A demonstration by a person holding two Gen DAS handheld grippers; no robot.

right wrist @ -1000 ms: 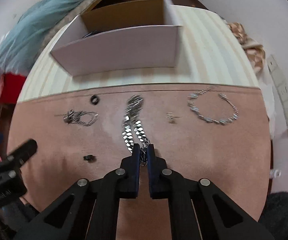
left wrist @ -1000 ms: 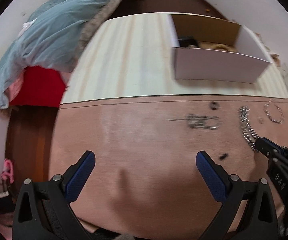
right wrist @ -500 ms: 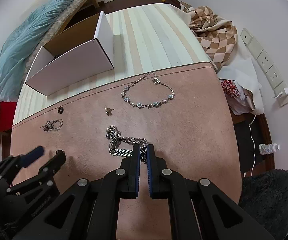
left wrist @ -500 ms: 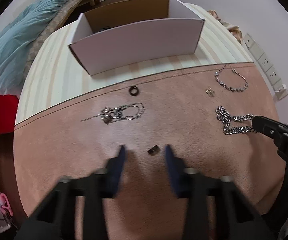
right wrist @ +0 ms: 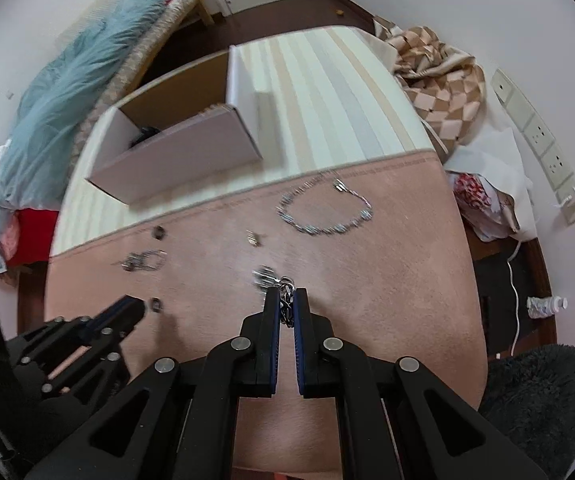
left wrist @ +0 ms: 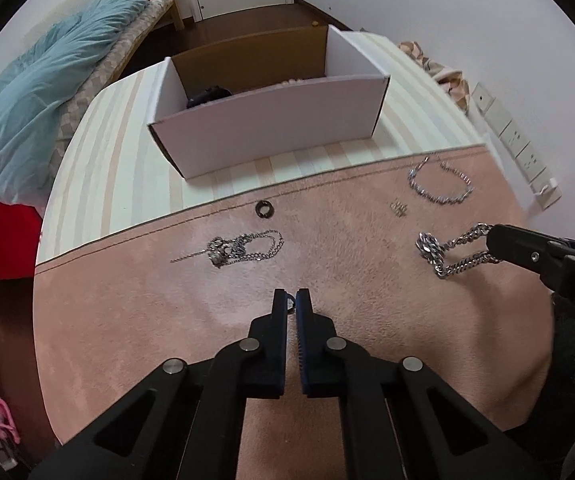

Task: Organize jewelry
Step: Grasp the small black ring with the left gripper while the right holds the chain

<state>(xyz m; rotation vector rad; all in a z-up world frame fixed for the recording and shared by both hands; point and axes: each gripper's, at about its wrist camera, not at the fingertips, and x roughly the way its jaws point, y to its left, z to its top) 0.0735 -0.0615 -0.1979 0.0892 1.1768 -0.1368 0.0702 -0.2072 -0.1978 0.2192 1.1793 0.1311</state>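
Observation:
My left gripper (left wrist: 291, 300) points down at the pink mat (left wrist: 147, 320), shut on a small dark ring (left wrist: 290, 302) that peeks out between its tips. My right gripper (right wrist: 286, 300) is shut on a thick silver chain (right wrist: 265, 276). In the left wrist view that chain (left wrist: 443, 258) trails from the right gripper (left wrist: 491, 240) in a loop, with its far end near the mat. A thin necklace with a pendant (left wrist: 243, 248), a dark ring (left wrist: 264, 209), a small earring (left wrist: 398, 208) and a silver bracelet (left wrist: 439, 188) lie on the mat.
An open white box (left wrist: 271, 128) with a dark item inside stands on the striped tabletop (left wrist: 99, 168) behind the mat. A bed with a teal quilt (left wrist: 27, 112) is at the left. A checked cloth (right wrist: 439, 80) and wall sockets (right wrist: 543, 148) are at the right.
The left jaws went from wide open to shut around the small dark ring. The right gripper rose with the chain, drawing it up off the mat.

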